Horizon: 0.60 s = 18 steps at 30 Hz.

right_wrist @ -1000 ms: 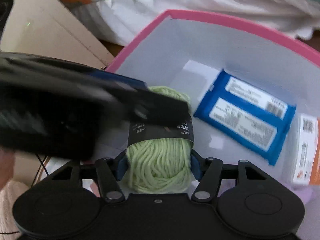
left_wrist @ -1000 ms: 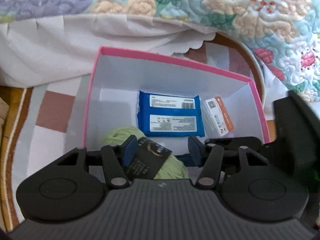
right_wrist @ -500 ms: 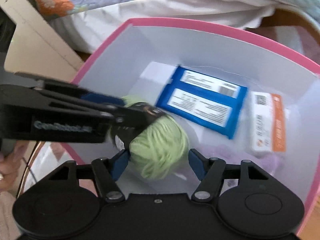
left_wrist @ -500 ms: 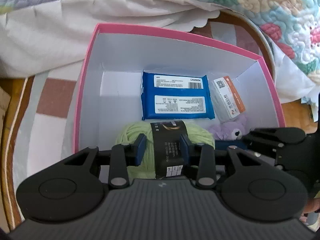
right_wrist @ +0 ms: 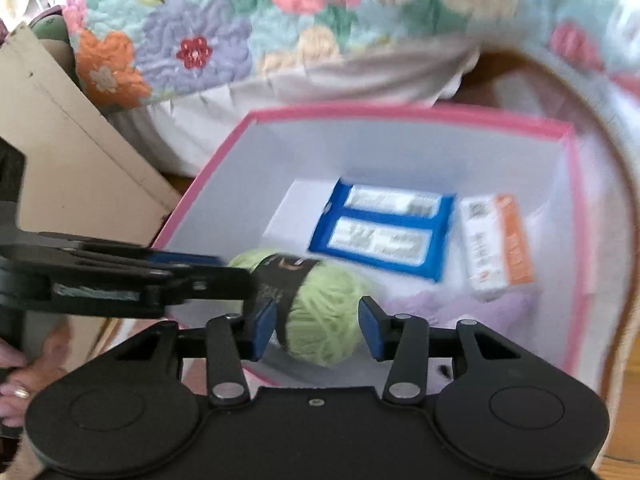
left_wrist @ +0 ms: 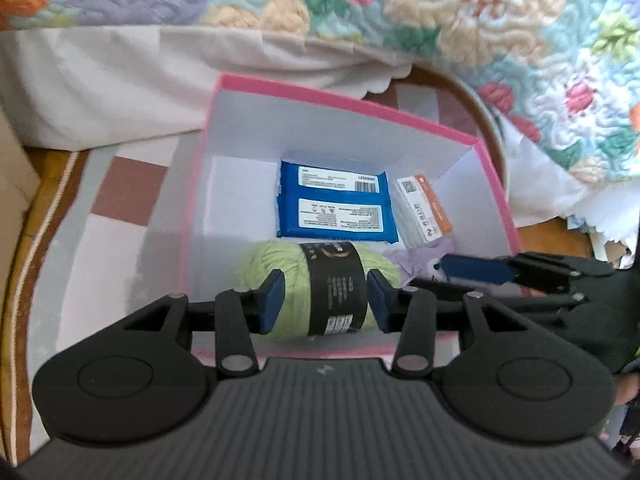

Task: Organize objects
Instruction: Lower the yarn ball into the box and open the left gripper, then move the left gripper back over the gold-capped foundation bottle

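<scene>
Left wrist view: the green yarn ball (left_wrist: 316, 280) lies inside the pink box (left_wrist: 348, 94), near the blue packet (left_wrist: 335, 210). The left claw (left_wrist: 326, 296) has just been opening, pads clear of the yarn between them. The right claw (right_wrist: 318, 326), just closing, stands spread, yarn untouched.

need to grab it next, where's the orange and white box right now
Both wrist views show the orange and white box inside the pink box, on its right side, beside the blue packet.
</scene>
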Each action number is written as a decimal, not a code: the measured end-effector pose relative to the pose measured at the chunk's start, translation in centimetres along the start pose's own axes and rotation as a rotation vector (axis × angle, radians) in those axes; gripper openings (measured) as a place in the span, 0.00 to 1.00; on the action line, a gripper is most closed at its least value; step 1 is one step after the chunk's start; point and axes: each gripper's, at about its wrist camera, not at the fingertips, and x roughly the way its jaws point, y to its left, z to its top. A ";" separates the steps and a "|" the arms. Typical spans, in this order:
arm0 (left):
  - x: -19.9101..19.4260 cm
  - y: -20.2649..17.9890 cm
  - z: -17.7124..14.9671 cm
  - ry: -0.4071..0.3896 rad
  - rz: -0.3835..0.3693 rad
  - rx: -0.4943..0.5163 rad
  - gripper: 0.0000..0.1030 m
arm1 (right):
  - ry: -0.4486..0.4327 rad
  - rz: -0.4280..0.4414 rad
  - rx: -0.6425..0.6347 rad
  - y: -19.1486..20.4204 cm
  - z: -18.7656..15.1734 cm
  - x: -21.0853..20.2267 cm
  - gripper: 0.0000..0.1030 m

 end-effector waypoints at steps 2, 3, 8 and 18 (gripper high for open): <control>-1.4 0.1 -0.6 -0.009 0.012 0.000 0.47 | -0.042 -0.039 -0.004 0.5 -0.1 -1.7 0.51; -2.1 0.1 -0.8 -0.005 0.021 0.001 0.48 | -0.063 -0.039 0.004 0.6 -0.2 -2.7 0.53; -5.9 -1.0 -1.3 -0.002 0.065 0.049 0.54 | -0.106 -0.068 -0.002 2.4 -0.1 -6.2 0.58; -13.1 -3.6 -2.3 0.008 0.117 0.141 0.63 | -0.121 -0.083 -0.106 7.1 -0.4 -13.0 0.60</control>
